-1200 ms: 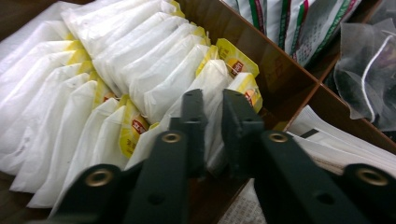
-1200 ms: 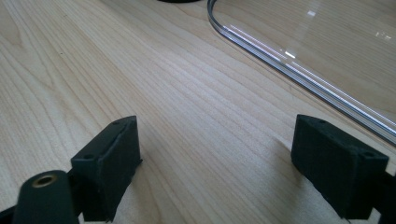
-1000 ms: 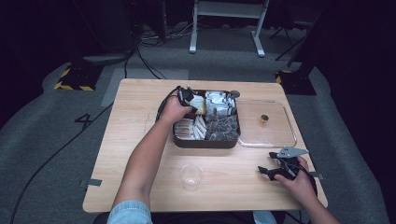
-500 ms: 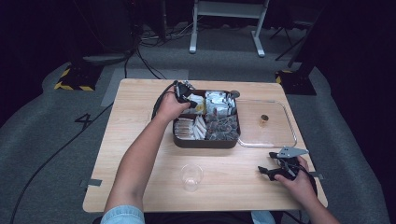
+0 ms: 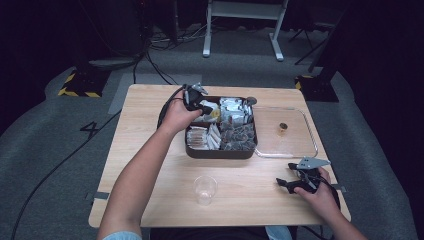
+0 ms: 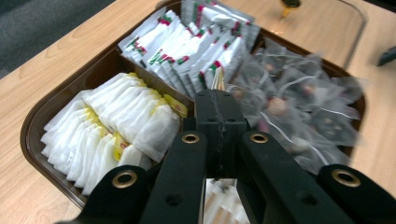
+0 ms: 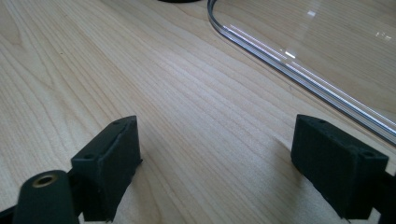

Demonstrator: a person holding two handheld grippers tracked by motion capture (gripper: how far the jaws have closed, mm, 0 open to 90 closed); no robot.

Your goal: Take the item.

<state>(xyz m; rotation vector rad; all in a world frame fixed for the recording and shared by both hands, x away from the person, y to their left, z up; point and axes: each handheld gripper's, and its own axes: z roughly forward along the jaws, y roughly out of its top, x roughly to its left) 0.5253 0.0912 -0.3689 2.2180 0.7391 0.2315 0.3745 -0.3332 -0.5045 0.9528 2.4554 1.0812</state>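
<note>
A dark brown tray [image 5: 220, 153] [image 6: 32, 126] holds white tea bags [image 6: 93, 135], red-and-green sachets [image 6: 187, 46], mesh bags [image 6: 299, 116] and paper sticks [image 5: 197, 137]. My left gripper [image 5: 199, 106] [image 6: 219, 105] hovers over the tray's back left compartment with its jaws pressed together. A white tea bag with a yellow tag [image 6: 156, 130] sits right at its tips and looks pinched by an edge. My right gripper [image 5: 295, 182] [image 7: 224, 158] rests on the table at the front right, open, with bare wood between its pads.
A clear lid [image 5: 300, 145] [image 7: 299, 70] with a small brown knob [image 5: 283, 128] lies flat to the right of the tray. A clear plastic cup [image 5: 205, 189] stands in front of the tray. Cables and a stand's feet are on the floor beyond the table.
My left hand has risen out of the tray and drifted toward its back left corner, jaws still together. The right hand has stayed put.
</note>
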